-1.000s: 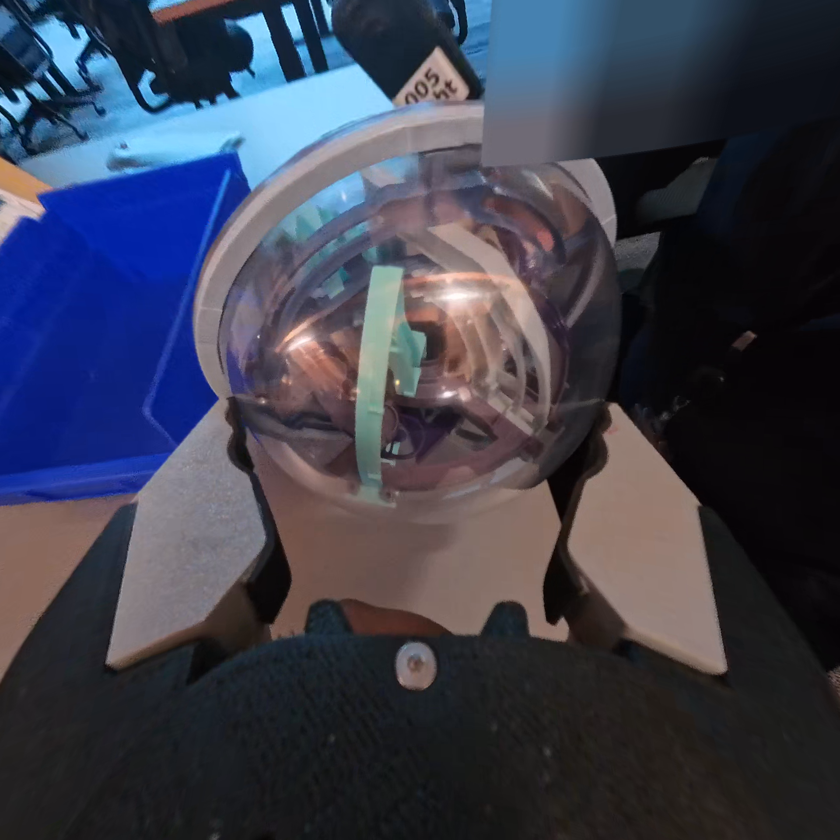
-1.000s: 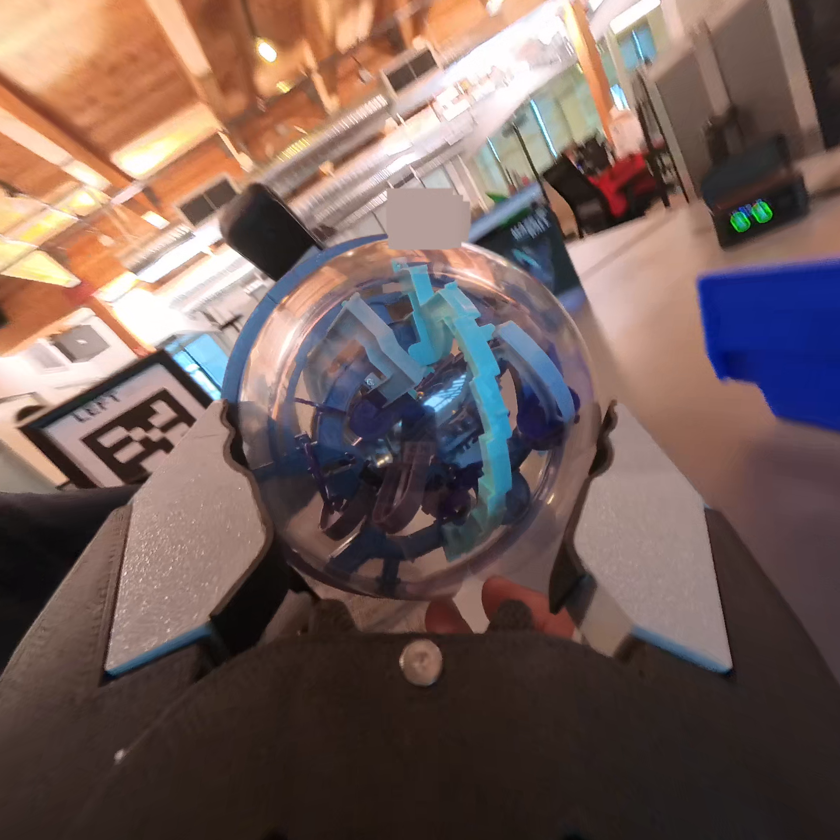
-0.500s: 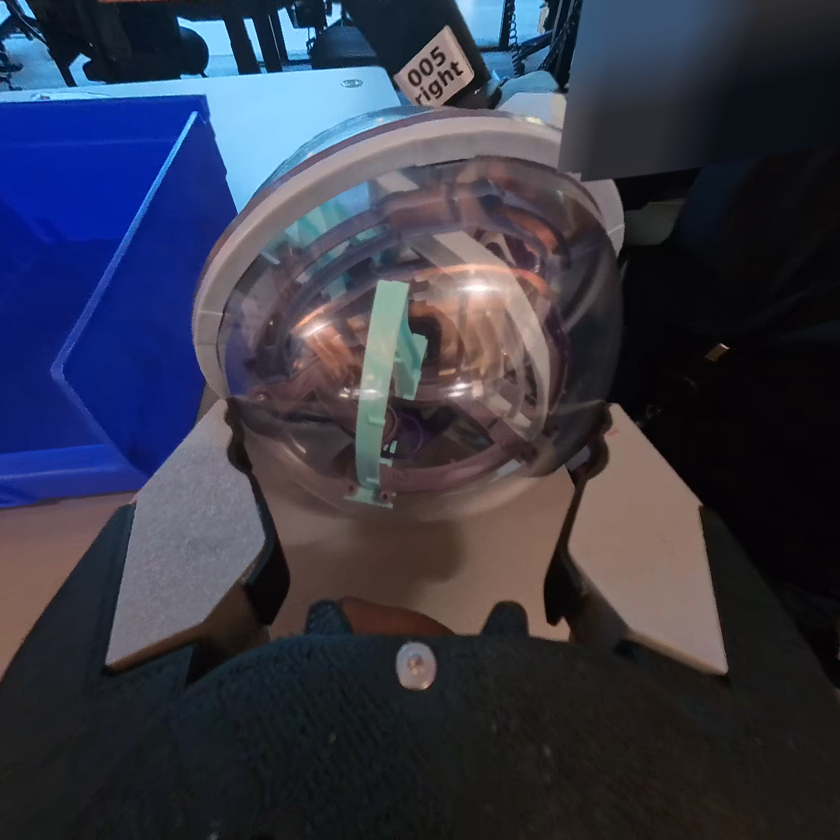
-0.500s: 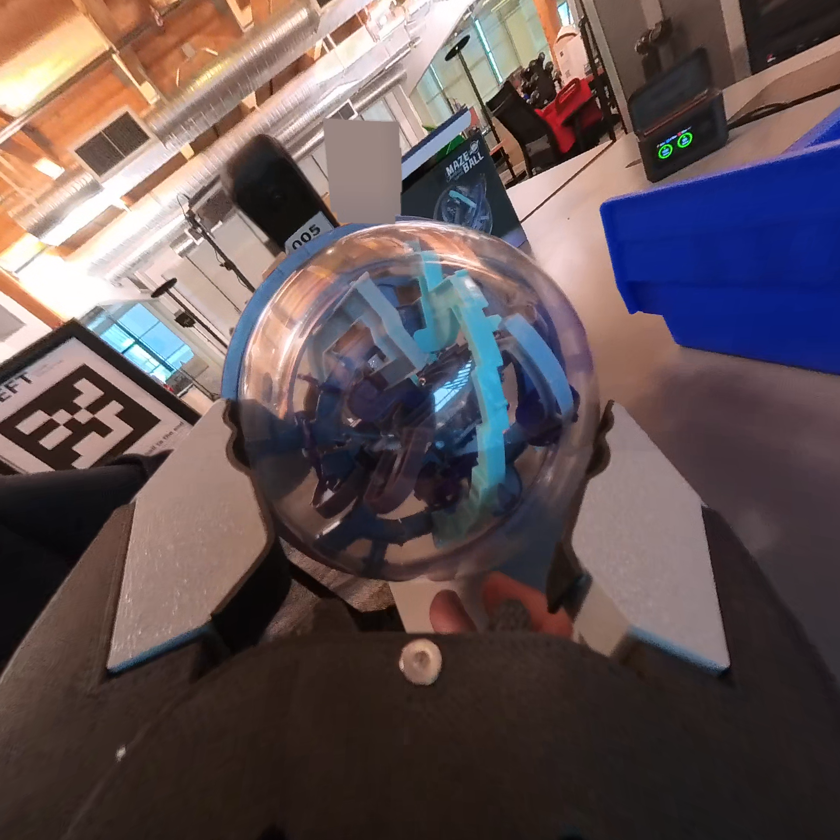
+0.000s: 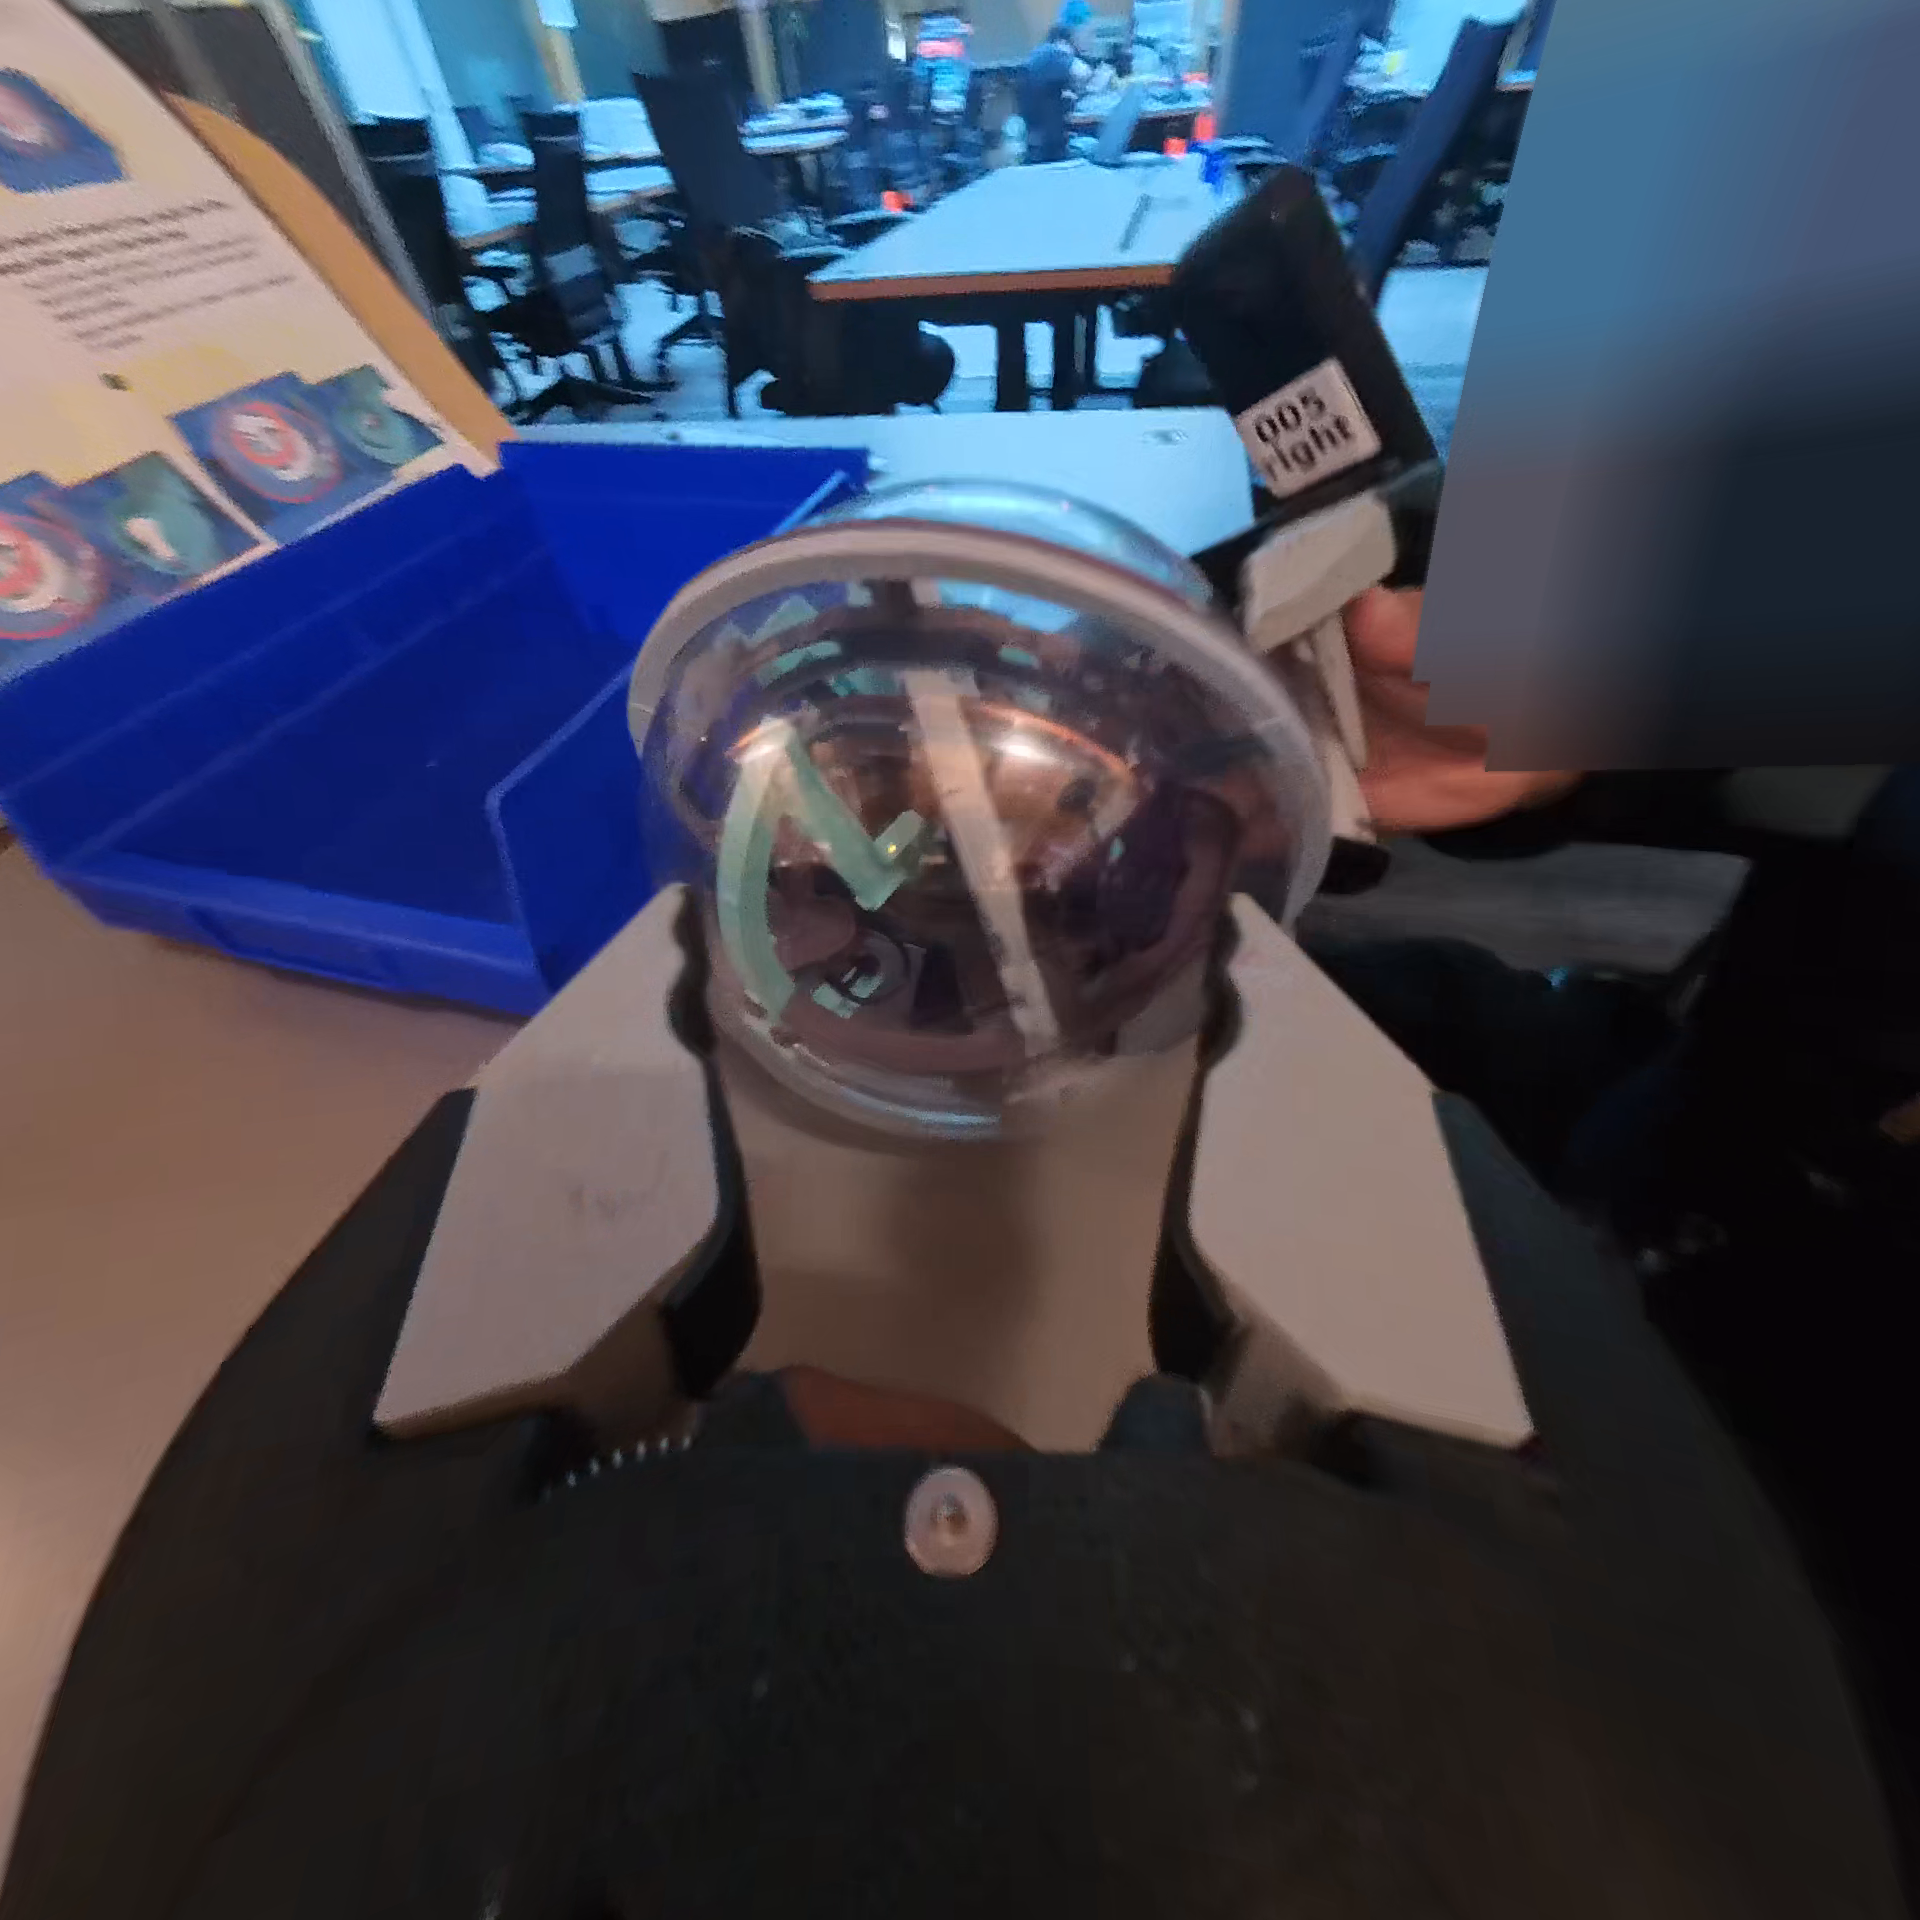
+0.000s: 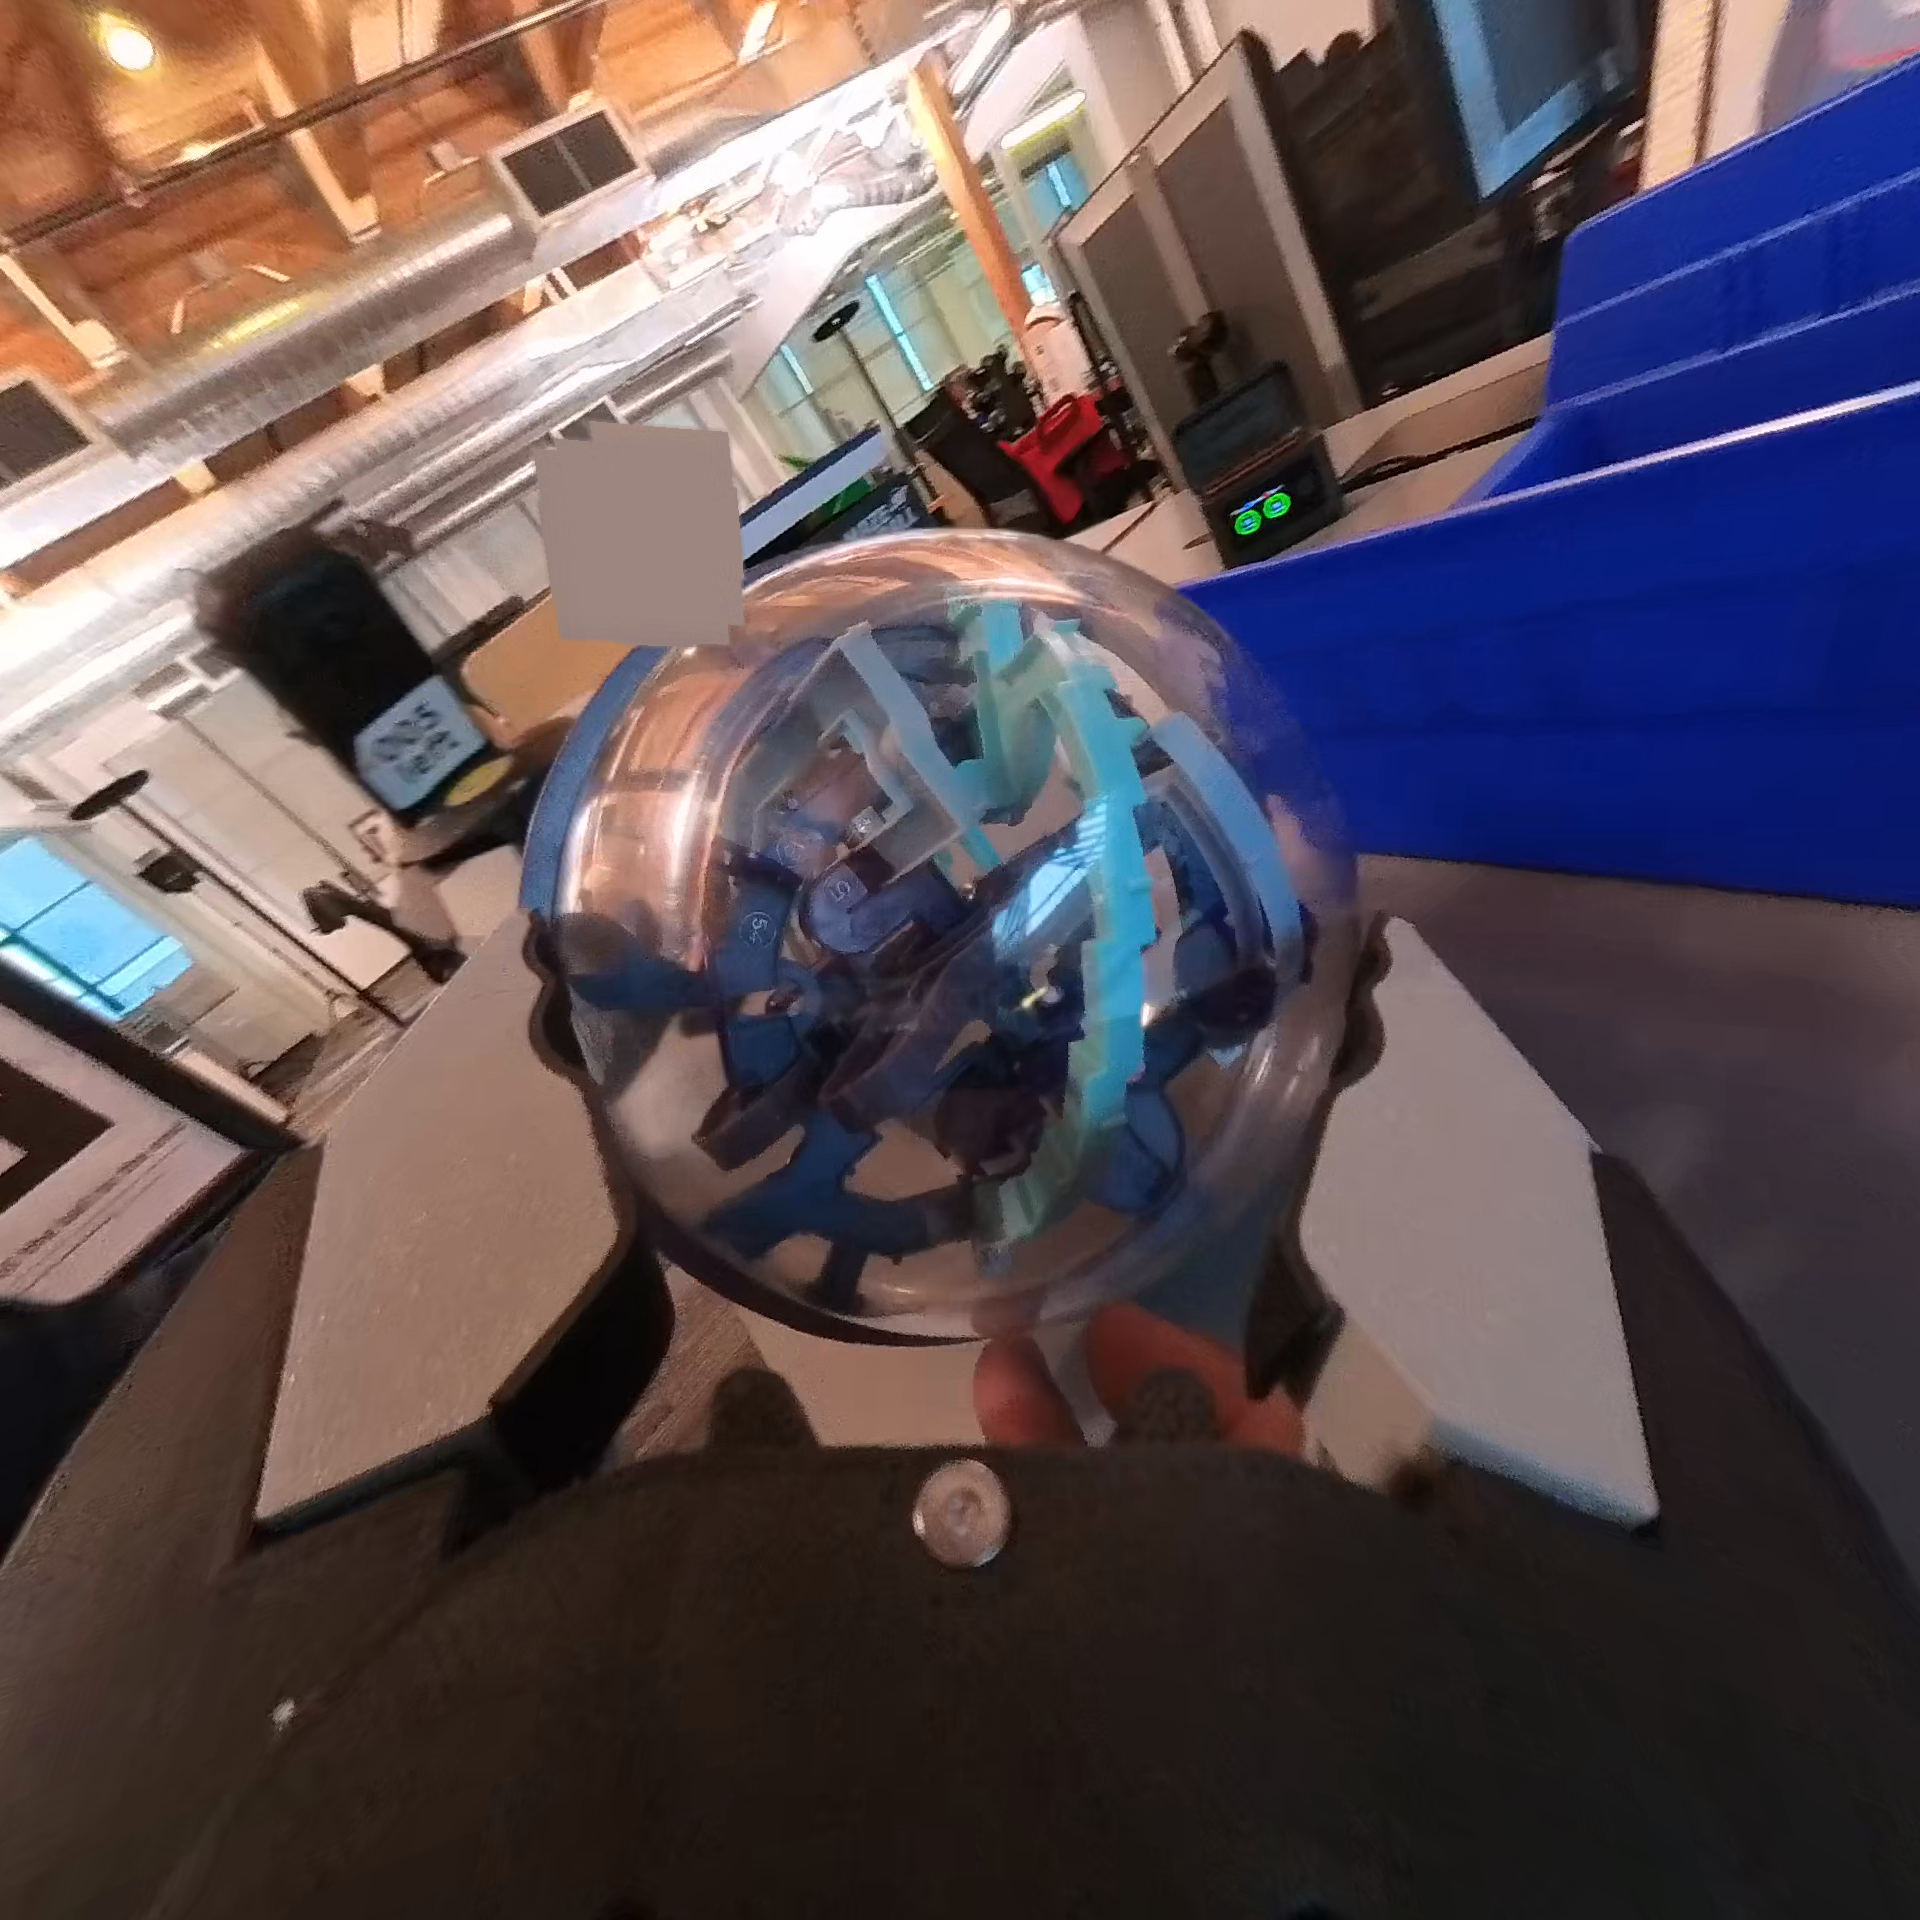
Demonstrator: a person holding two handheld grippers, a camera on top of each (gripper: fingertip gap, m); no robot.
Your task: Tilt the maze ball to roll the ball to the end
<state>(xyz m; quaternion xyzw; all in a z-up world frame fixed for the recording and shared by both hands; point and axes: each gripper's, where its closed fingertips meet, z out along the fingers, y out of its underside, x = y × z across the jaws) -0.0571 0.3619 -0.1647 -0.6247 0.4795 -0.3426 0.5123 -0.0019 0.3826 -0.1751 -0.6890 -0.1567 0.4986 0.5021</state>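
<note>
The maze ball is a clear sphere with teal, white and dark blue tracks inside and a pale ring around its middle. It is held in the air between both grippers. My left gripper is shut on its near side, the fingertips pressing its lower flanks. My right gripper is shut on the opposite side of the same ball. The right gripper also shows in the left wrist view behind the ball at upper right. I cannot pick out the small rolling ball inside.
A blue plastic bin stands on the tan table to the left; it shows at the right in the right wrist view. A printed box flap rises behind it. A small black device with green lights sits farther back.
Both grippers have tilted and turned with the ball held between them. The tracks inside have rotated. The left view now looks higher into the room; the right view has swung down toward the bin.
</note>
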